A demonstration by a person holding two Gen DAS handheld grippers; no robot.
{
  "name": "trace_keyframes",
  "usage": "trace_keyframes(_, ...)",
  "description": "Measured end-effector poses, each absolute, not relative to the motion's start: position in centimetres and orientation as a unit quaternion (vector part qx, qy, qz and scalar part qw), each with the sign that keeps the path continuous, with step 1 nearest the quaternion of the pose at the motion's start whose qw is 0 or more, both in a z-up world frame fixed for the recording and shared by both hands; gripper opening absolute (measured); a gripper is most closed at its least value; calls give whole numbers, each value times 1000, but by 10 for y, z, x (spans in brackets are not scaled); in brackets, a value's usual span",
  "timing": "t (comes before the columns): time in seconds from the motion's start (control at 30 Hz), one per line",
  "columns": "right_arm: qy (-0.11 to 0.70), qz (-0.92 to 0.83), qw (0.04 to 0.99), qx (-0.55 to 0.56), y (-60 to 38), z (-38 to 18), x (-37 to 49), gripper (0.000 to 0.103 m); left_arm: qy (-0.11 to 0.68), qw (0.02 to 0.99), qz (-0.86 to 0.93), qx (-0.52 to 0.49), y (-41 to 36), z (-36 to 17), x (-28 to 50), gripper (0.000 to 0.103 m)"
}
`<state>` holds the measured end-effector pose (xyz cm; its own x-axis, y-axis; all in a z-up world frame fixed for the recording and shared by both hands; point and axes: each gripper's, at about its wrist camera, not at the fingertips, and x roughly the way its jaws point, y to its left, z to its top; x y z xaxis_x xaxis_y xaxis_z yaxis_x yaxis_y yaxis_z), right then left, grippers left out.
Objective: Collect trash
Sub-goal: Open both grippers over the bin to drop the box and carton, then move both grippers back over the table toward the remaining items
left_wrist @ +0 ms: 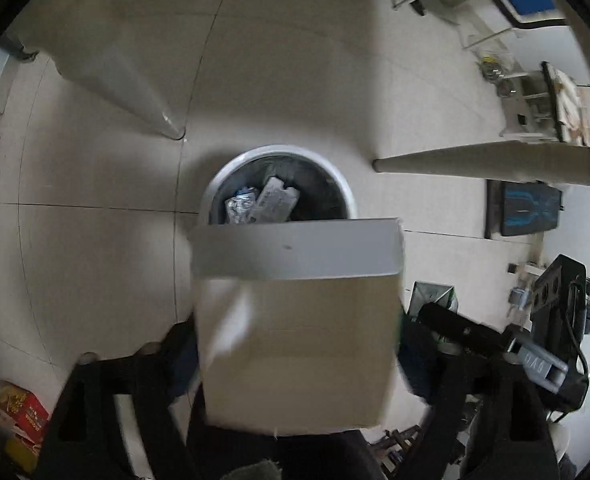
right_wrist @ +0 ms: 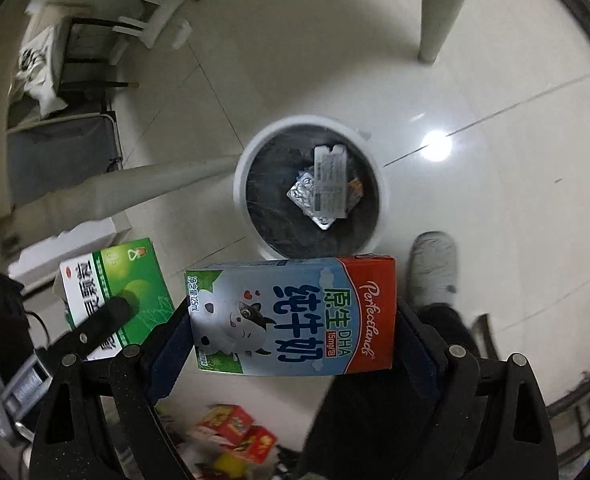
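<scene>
Pale tiled floor (right_wrist: 495, 160) w/ a white trash bin (right_wrist: 309, 188) in the middle, wrappers already inside, table legs and a gray slipper (right_wrist: 435, 268) nearby. Left gripper (left_wrist: 295, 340) jaws pinch a plain white box (left_wrist: 297, 320) held over the bin's near rim, blocking part of it. Right gripper (right_wrist: 293, 320) jaws pinch a milk carton (right_wrist: 293, 316), long axis sideways, red end to the right, just short of the bin.

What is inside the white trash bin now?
The trash bin holds a flat printed packet, a silver blister pack and a small orange scrap. Anything beneath them is hidden.
</scene>
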<state>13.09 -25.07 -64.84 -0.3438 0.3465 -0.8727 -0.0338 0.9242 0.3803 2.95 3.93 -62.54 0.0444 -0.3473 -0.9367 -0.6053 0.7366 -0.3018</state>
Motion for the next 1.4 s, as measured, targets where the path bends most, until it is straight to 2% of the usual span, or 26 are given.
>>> trace_keyframes(0.03, 804, 172, 558, 111, -251, -669, 133, 93, 682, 632, 104, -353, 40, -639, 29, 103)
trace_keyframes(0.1, 805, 178, 554, 118, -246, -699, 136, 98, 683, 628, 114, -355, 42, -656, 23, 103)
trace_keyframes(0.13, 803, 180, 554, 123, -245, -709, 137, 103, 683, 626, 119, -357, 43, -663, 21, 103)
trace_keyframes(0.2, 802, 183, 555, 126, -242, -728, 138, 103, 687, 622, 133, -351, 46, -673, 14, 103)
trace_keyframes(0.33, 801, 177, 566, 84, -237, -737, 141, 103, 694, 629, 166, -307, 42, -666, 4, 103)
trace_keyframes(0.43, 788, 154, 596, -11, -231, -729, 139, 103, 697, 645, 202, -240, 38, -650, -2, 103)
trace_keyframes(0.53, 760, 144, 625, -106, -221, -708, 130, 103, 693, 655, 223, -204, 31, -631, -4, 103)
trace_keyframes(0.7, 729, 154, 646, -166, -214, -673, 118, 103, 692, 657, 227, -194, 26, -602, -7, 103)
trace_keyframes(0.97, 710, 168, 660, -179, -209, -603, 109, 103, 689, 665, 219, -190, 10, -553, -8, 103)
trace_keyframes(1.4, 681, 187, 686, -176, -216, -432, 80, 102, 667, 694, 198, -184, -8, -408, -24, 103)
